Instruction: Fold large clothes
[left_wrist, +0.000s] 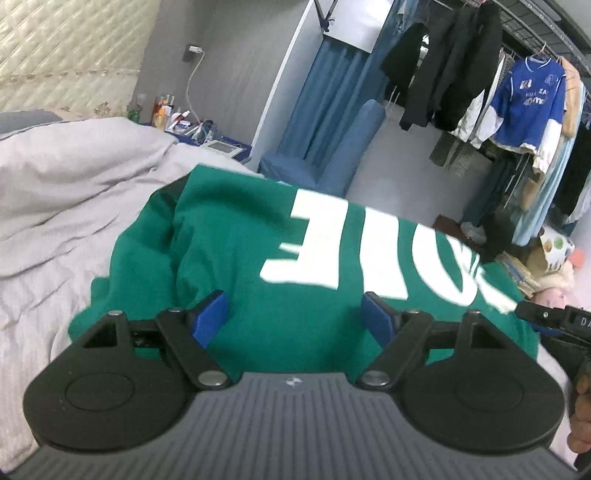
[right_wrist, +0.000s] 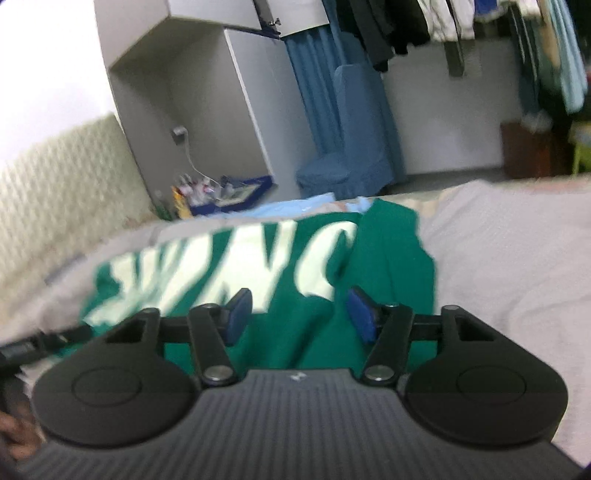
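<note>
A green sweatshirt (left_wrist: 236, 251) with big white letters lies partly folded on the grey bed cover (left_wrist: 55, 206). A sleeve is folded over its left side. My left gripper (left_wrist: 295, 319) is open just above its near edge, with nothing between the blue pads. In the right wrist view the same sweatshirt (right_wrist: 295, 325) lies below my right gripper (right_wrist: 295, 314), which is open and empty over the garment's near edge; a folded sleeve (right_wrist: 395, 254) lies on its right. The right gripper's tip also shows in the left wrist view (left_wrist: 546, 315), at the garment's right edge.
A blue-covered chair (left_wrist: 332, 155) stands beyond the bed. A cluttered bedside table (left_wrist: 192, 125) is at the head end. Hanging clothes on a rack (left_wrist: 498, 92) fill the right. A padded headboard (right_wrist: 55, 192) is at left. Grey bed cover (right_wrist: 517, 258) spreads to the right.
</note>
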